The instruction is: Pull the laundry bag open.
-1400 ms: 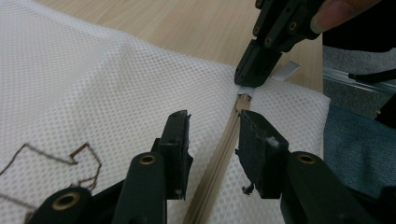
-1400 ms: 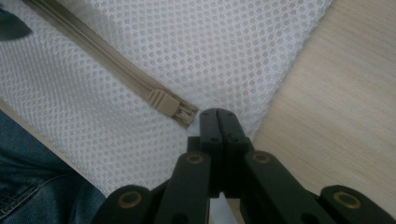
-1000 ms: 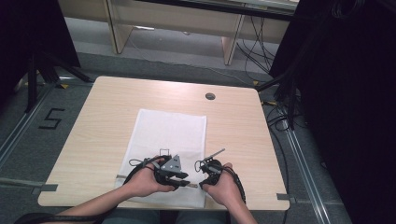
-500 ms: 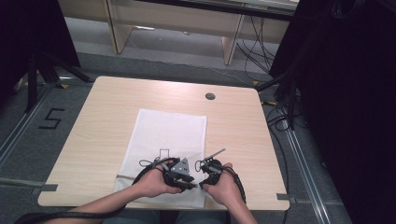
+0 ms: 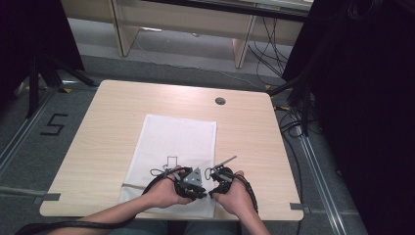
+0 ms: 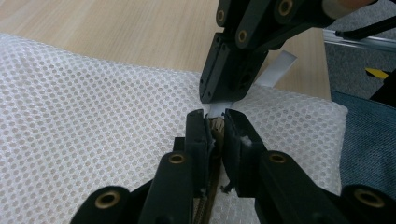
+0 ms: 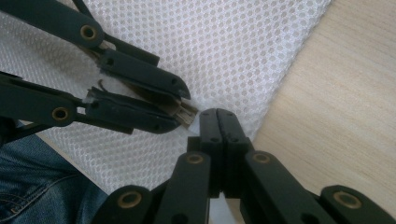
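My left gripper (image 6: pixel 215 122) had just been closing its fingers, and they now pinched the brownish zipper pull (image 6: pixel 216 125) at the near edge of the white mesh bag (image 5: pixel 173 147). My right gripper (image 7: pixel 218 114) kept its fingers pressed fully together, apparently on a white tab (image 6: pixel 276 70) at the bag's near right corner. The bag lay flat on the wooden counter (image 5: pixel 112 112), its near end at the counter's near edge, under my hands.
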`<move>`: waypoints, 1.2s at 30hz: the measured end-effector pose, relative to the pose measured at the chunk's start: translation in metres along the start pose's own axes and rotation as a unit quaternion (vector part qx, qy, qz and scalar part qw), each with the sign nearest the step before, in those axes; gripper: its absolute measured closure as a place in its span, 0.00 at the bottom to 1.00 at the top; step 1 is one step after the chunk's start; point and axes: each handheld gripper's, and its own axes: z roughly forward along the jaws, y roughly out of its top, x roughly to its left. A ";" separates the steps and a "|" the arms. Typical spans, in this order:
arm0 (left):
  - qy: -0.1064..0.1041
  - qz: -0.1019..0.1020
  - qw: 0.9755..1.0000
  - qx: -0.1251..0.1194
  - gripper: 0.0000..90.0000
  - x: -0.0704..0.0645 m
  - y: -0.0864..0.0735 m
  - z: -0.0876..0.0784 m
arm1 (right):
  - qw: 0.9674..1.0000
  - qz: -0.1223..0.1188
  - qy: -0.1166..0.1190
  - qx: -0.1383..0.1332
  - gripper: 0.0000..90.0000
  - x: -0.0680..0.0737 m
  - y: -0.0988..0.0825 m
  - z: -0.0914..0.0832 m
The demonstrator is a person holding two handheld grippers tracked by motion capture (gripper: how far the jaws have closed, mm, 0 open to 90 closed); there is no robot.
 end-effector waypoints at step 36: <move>-0.001 -0.036 0.999 0.000 0.91 -0.003 0.001 -0.004 | 1.000 0.001 -0.015 0.014 1.00 0.006 0.001 -0.001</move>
